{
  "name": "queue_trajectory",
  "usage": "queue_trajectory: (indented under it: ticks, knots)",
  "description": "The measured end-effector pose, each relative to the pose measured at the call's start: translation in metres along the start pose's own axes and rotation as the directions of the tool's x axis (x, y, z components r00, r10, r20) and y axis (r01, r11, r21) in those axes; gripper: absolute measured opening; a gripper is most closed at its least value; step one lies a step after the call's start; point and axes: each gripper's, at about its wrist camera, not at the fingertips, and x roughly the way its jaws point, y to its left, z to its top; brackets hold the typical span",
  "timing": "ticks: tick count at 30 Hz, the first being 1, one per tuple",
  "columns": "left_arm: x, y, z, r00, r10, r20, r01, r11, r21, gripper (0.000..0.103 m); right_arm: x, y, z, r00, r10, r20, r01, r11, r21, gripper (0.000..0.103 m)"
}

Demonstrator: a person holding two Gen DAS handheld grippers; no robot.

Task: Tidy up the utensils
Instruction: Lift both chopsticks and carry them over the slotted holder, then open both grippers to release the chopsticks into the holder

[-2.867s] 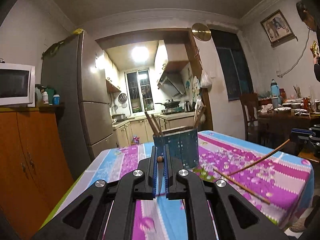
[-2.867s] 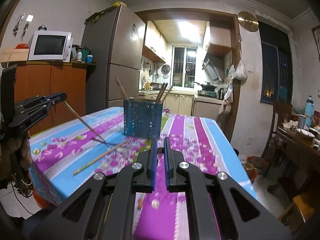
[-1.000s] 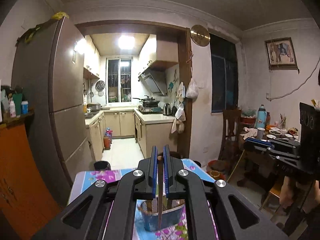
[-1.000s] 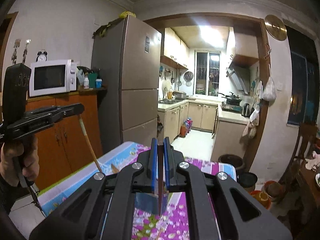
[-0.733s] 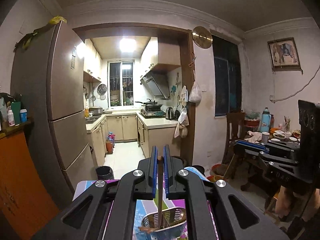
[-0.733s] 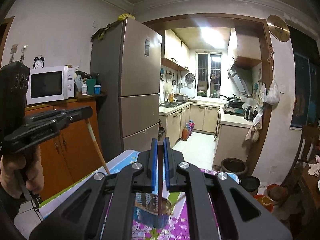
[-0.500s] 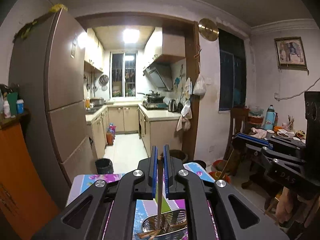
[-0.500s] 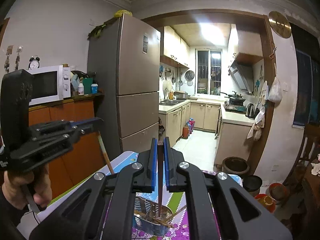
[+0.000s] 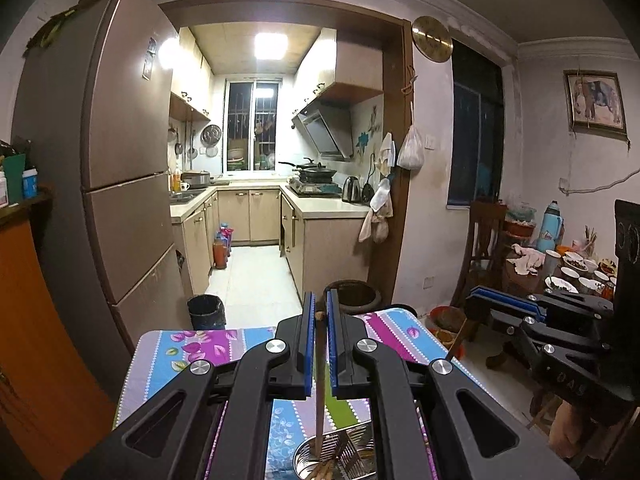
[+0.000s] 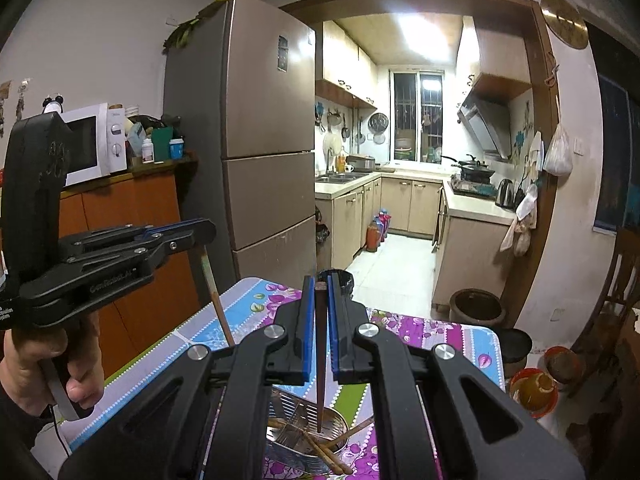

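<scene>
My left gripper (image 9: 319, 316) is shut on a light wooden chopstick (image 9: 319, 404) that hangs straight down, its tip inside the metal utensil holder (image 9: 340, 456). My right gripper (image 10: 319, 286) is shut on a dark brown chopstick (image 10: 320, 364) that also hangs down, its tip inside the same holder (image 10: 308, 436). Several chopsticks lie slanted in the holder. The left gripper also shows in the right wrist view (image 10: 204, 236) at left, with its chopstick (image 10: 214, 294) pointing down. The right gripper shows in the left wrist view (image 9: 476, 300) at right.
The holder stands on a table with a floral striped cloth (image 9: 192, 344). A tall fridge (image 10: 248, 152) and an orange cabinet (image 10: 120, 216) with a microwave (image 10: 90, 142) are at left. A chair (image 9: 482, 248) and a cluttered dining table (image 9: 568, 268) are at right.
Both grippers rose from table level to above the holder, each carrying a chopstick, then came down a little so the tips sit inside the holder. The two grippers drew closer together.
</scene>
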Motion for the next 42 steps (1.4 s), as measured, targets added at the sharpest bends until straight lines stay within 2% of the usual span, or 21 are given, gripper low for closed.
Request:
queue_trajectory:
  ticks: [8, 23, 38, 41, 42]
  knots:
    - [0.018, 0.005, -0.002, 1.0, -0.002, -0.02, 0.001, 1.0, -0.006, 0.007, 0.013, 0.001, -0.006, 1.0, 0.009, -0.021, -0.01, 1.0, -0.001, 0.005]
    - [0.026, 0.007, -0.008, 0.998, -0.007, -0.055, 0.007, 1.0, -0.004, 0.007, 0.027, -0.001, -0.011, 0.998, 0.02, -0.064, -0.019, 1.0, 0.02, 0.005]
    - [0.014, 0.012, -0.013, 0.998, 0.024, -0.052, -0.025, 1.0, -0.011, 0.008, 0.008, 0.002, -0.008, 0.999, 0.013, -0.032, -0.013, 1.0, 0.008, 0.006]
    - [0.0, 0.007, -0.011, 0.999, 0.033, -0.035, -0.033, 0.999, 0.002, 0.008, -0.006, 0.004, -0.008, 1.0, 0.019, -0.016, -0.019, 1.0, 0.012, 0.012]
    - [-0.006, 0.005, -0.011, 0.999, 0.037, -0.026, -0.037, 0.999, 0.012, 0.008, -0.016, 0.006, -0.009, 1.0, 0.028, -0.005, -0.028, 1.0, 0.014, 0.018]
